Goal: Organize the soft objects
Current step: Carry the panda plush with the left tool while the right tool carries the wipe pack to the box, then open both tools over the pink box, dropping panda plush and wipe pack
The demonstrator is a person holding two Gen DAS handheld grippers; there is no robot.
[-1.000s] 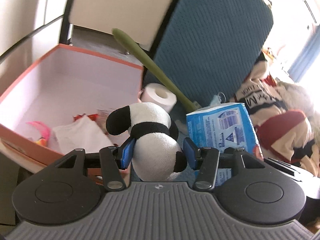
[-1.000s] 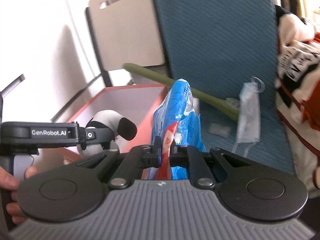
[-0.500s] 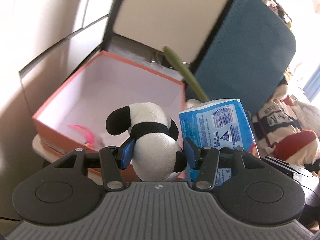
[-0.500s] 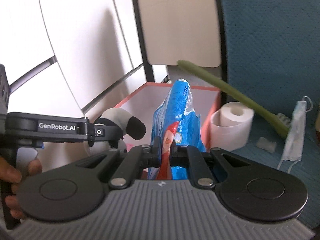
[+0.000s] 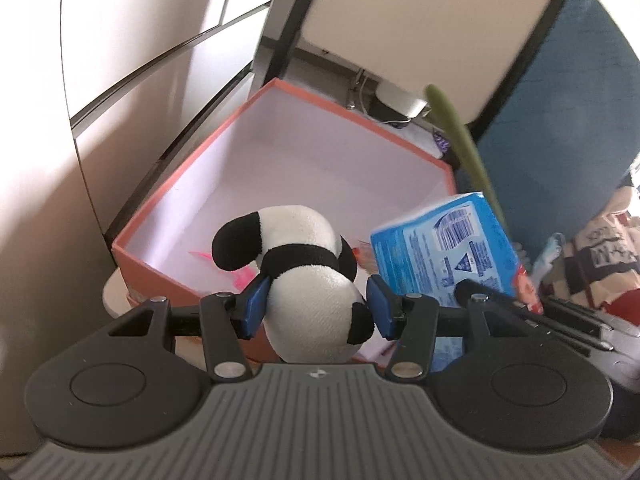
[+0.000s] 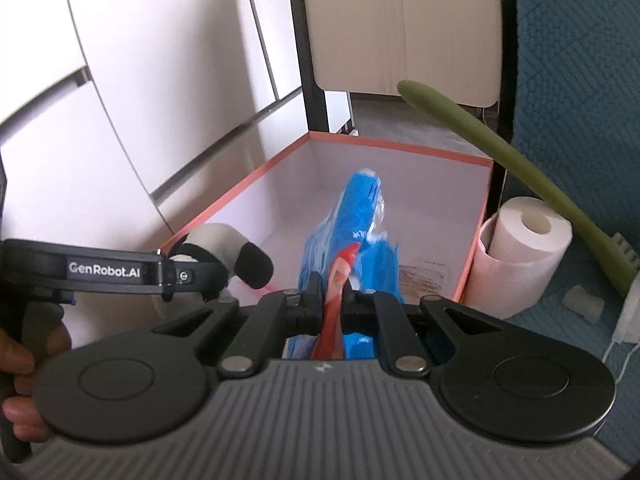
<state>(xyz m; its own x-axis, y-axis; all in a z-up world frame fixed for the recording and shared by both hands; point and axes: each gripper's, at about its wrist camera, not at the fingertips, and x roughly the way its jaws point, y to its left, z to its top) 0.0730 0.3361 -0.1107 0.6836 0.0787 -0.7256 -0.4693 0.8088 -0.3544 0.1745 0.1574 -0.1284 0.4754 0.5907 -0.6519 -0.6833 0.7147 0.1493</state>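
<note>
Toilet roll (image 6: 520, 248) upright, touching the box's right outer wall. Green brush (image 6: 516, 168) slants over it, head down on blue cushion (image 6: 580, 80). Face mask (image 6: 628, 312) at far right edge. Beige chair back (image 5: 432, 20) behind. Patterned clothes (image 5: 592, 264) heaped at right

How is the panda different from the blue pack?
The panda is a fuzzy, rounded, black-and-white toy; the blue pack is shiny, boxy plastic with printing. The left gripper squeezes the panda's plump body between wide-set pads; the right gripper pinches only a thin edge of the pack, nearly shut. Both are held over the box.
</note>
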